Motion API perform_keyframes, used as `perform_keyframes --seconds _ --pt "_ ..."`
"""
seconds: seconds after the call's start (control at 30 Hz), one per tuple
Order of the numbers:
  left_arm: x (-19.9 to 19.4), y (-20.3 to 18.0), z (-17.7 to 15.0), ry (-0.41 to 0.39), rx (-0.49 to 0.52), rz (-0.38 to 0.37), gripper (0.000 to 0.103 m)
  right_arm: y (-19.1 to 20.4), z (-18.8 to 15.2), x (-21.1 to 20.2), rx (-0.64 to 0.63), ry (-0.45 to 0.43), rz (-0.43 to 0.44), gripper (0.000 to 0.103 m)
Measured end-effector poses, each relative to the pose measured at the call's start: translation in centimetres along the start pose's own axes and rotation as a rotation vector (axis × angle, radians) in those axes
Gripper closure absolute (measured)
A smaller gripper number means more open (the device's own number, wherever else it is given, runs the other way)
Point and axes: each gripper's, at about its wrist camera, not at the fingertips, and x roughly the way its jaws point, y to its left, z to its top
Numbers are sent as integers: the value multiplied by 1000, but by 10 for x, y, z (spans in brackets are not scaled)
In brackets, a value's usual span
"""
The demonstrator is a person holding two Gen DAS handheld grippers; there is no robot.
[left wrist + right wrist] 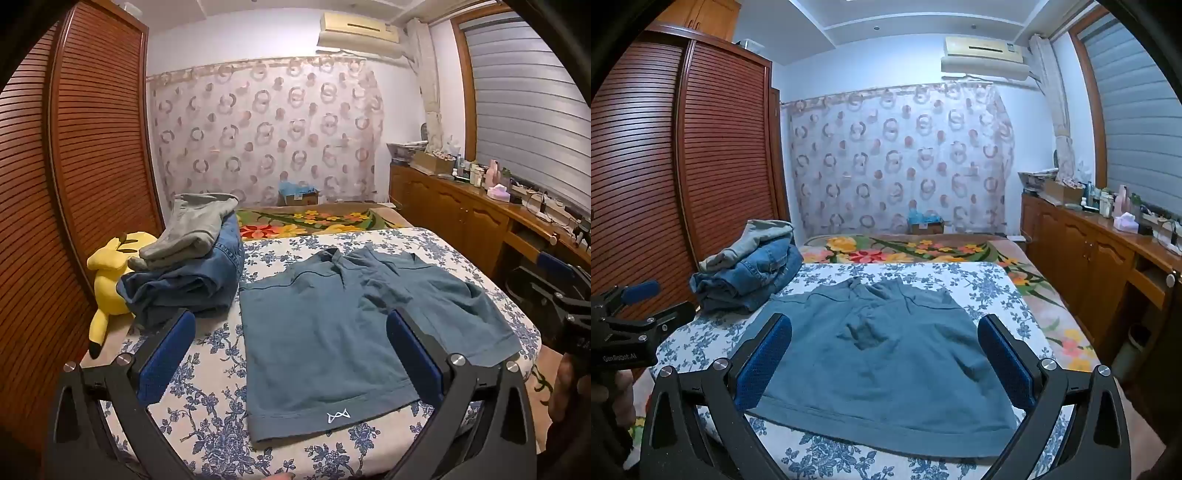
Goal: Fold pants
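A pair of teal-blue shorts (332, 325) lies spread flat on the blue-flowered bedsheet (207, 417), legs toward me and waistband at the far end. A small white logo marks the near left hem. The shorts also show in the right wrist view (882, 362). My left gripper (290, 332) is open and empty, held above the near left leg. My right gripper (884, 336) is open and empty, held above the near hem. The left gripper also shows at the left edge of the right wrist view (642, 302), and the right gripper at the right edge of the left wrist view (554, 291).
A stack of folded jeans (192, 280) with grey pants (192, 229) on top sits at the far left of the bed. A yellow plush toy (110, 280) lies beside it. A slatted wardrobe (74, 166) stands left, a cluttered wooden sideboard (480, 214) right.
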Motion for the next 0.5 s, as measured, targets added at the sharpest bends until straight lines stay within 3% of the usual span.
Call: perform_keyframes --seconds 0.5 --pt "0 0 0 -4 -8 -2 0 -1 0 0 6 3 3 2"
